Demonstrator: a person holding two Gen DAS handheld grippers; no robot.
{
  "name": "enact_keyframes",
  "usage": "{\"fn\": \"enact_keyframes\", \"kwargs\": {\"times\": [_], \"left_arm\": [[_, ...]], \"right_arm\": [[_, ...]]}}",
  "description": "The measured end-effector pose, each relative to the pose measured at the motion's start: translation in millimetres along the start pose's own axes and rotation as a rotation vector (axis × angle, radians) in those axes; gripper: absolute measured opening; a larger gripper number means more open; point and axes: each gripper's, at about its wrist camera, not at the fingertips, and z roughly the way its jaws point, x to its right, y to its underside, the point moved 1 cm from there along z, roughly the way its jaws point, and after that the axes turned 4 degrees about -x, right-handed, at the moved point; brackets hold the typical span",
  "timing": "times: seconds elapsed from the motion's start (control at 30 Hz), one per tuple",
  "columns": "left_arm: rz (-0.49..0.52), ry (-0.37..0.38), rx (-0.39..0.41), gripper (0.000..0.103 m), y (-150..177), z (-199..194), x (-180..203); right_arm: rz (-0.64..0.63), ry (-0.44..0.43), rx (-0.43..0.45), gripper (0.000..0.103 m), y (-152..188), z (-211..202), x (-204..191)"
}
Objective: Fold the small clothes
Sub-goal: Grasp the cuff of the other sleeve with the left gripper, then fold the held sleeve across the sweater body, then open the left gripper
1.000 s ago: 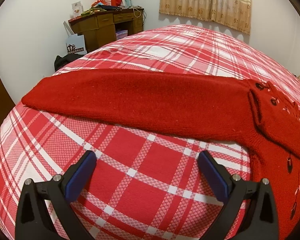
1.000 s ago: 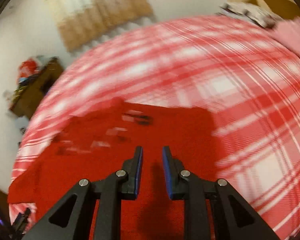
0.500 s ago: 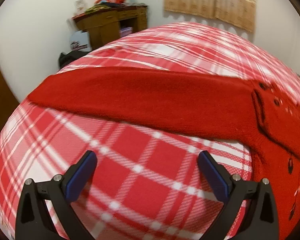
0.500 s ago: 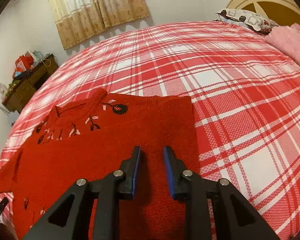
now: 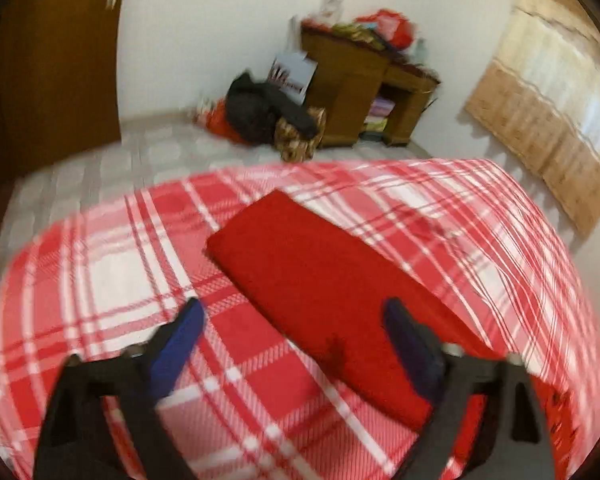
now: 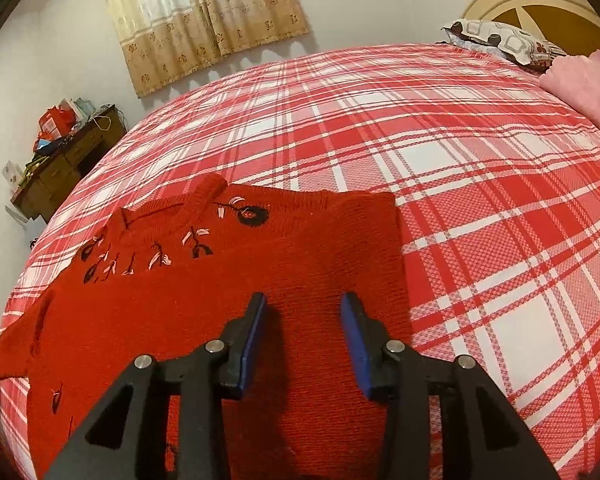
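A small red knitted sweater (image 6: 228,304) with black and pink embroidery lies flat on the red-and-white plaid bed cover (image 6: 460,152). Its right sleeve is folded over the body. In the left wrist view the left sleeve (image 5: 320,280) stretches out toward the bed's corner. My left gripper (image 5: 292,320) hovers over that sleeve near its middle; its jaws are closing and stand wide, with nothing pressed between them. My right gripper (image 6: 304,312) hangs just above the folded right side of the sweater; its jaws are opening and hold nothing.
A wooden desk (image 5: 360,92) piled with items stands against the wall, with dark bags (image 5: 260,112) on the floor beside it. Curtains (image 6: 204,12) hang at the back. A patterned pillow (image 6: 496,40) and a pink blanket (image 6: 584,84) lie at the headboard end.
My left gripper has swung left and rolled, now facing along the sleeve toward the bed corner, its jaws somewhat narrower. My right gripper's jaws have spread apart over the folded sweater.
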Motion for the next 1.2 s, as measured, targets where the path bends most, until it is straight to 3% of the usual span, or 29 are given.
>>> {"fn": "enact_keyframes", "kwargs": {"times": [0.07,0.1,0.23,0.27,0.3,0.37,0.57,0.73,0.87,1.0,1.2], "left_arm": [[-0.028,0.000,-0.035,0.073,-1,16,-2],[-0.012,-0.012,-0.002,0.073,-1,16,2],[0.016,0.009,0.001,0.068,2,20,14],[0.017,0.009,0.009,0.055,2,22,15],[0.020,0.009,0.020,0.037,1,23,15],[0.016,0.005,0.024,0.017,1,27,14],[0.015,0.025,0.033,0.009,-1,24,11],[0.079,0.079,0.091,0.009,0,-3,43],[0.248,0.184,0.193,0.009,16,-54,103],[0.477,0.312,0.267,0.009,60,-105,179],[0.753,0.497,0.225,0.009,162,-144,271]], "right_arm": [[-0.001,0.001,0.000,0.040,0,0,0],[-0.001,0.002,0.000,0.040,0,0,0],[-0.002,0.003,0.000,0.041,0,0,0],[-0.001,0.003,0.000,0.041,0,0,0],[0.000,0.002,0.000,0.041,0,0,0],[0.000,0.002,0.000,0.041,0,0,0],[0.002,0.000,0.001,0.041,0,0,1],[0.005,-0.003,0.001,0.041,1,0,1],[0.006,-0.004,0.002,0.041,1,0,1],[0.012,-0.013,0.003,0.041,0,0,2],[0.019,-0.025,0.005,0.041,1,-1,5]]}}
